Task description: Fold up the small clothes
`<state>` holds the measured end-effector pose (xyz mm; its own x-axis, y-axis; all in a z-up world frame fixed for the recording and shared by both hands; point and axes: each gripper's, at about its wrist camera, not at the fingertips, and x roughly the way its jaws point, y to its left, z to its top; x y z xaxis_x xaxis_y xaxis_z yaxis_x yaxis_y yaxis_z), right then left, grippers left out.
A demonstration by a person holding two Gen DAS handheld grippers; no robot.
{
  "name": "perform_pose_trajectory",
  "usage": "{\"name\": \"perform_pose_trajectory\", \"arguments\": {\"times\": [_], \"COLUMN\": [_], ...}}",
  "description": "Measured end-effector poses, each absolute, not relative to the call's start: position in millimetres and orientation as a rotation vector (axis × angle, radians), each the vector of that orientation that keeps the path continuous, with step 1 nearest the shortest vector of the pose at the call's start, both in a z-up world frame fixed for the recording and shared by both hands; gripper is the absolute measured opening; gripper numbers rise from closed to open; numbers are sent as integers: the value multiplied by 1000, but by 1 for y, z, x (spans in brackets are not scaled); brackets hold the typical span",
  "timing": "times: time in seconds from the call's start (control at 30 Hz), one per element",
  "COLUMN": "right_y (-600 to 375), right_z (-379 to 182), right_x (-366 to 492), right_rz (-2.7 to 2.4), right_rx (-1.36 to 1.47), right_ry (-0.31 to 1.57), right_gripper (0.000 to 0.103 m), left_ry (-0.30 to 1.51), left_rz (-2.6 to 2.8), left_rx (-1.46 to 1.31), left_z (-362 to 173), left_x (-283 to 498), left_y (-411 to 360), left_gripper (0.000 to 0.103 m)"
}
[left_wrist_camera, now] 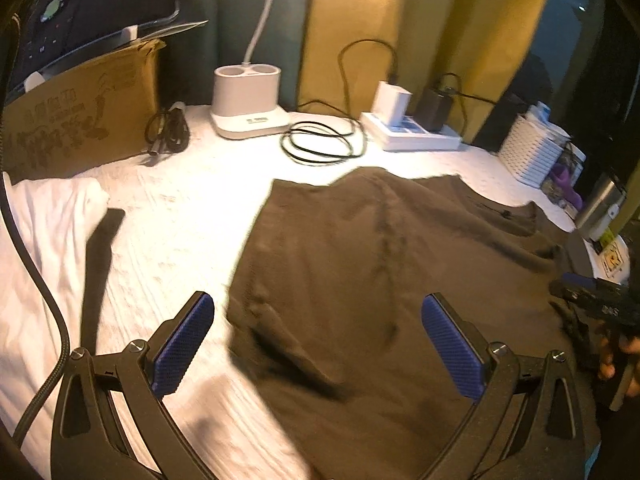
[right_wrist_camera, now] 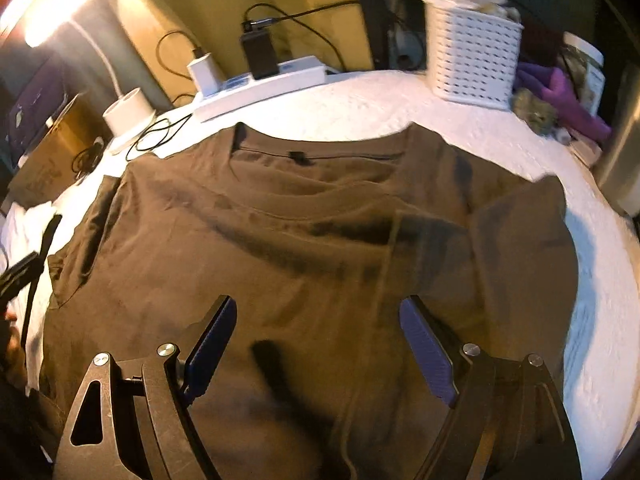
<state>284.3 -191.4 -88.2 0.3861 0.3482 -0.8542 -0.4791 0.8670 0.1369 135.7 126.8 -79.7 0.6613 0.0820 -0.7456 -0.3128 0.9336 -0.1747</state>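
A lived-in home room: curtains (left_wrist_camera: 360,20) behind, a desk lamp (left_wrist_camera: 248,100), chargers on a power strip (right_wrist_camera: 264,80), a cardboard box (left_wrist_camera: 80,112), a white laundry-style basket (right_wrist_camera: 472,56).

The right gripper (right_wrist_camera: 318,344), fingers (right_wrist_camera: 426,350) spread, hangs over the flat brown T-shirt (right_wrist_camera: 304,240).

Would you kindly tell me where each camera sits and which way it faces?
Left wrist: rides the open left claw, facing the brown shirt's left edge, a white garment and the right claw.
Right wrist: rides the open right claw, facing the shirt's collar and a white basket.
Shared: shirt, power strip, white bedcover.
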Motion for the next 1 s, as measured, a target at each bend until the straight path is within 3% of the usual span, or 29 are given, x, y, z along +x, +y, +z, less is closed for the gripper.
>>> {"name": "perform_pose_trajectory", "arguments": {"times": [0.23,0.4,0.5,0.53,0.57,0.6,0.67,1.0], "right_y": [-189,-197,-201,-202,-202,-201,-200,-204], "right_z": [-79,-74,-74,-75,-75,-75,-76,-67], "right_x": [283,287,291,291,292,292,292,282], "right_rz": [503,472,453,451,451,452,461,490], "right_rx": [-162,-164,-157,-155,-154,-154,-153,-138], "right_ry": [1030,1021,1025,1026,1026,1026,1026,1003], "right_gripper": [85,85,85,85,85,85,85,85], "left_ry": [887,919,907,902,899,897,891,783], "left_rz": [197,129,109,113,119,125,132,300], "left_rx": [-284,-216,-167,-155,-156,-164,-177,-220], "left_z": [-101,-110,-109,-110,-110,-110,-109,-87], "left_x": [170,184,183,183,181,180,177,144], "left_y": [160,152,141,141,141,143,145,155], "left_gripper": [100,81,56,39,16,11,6,5]}}
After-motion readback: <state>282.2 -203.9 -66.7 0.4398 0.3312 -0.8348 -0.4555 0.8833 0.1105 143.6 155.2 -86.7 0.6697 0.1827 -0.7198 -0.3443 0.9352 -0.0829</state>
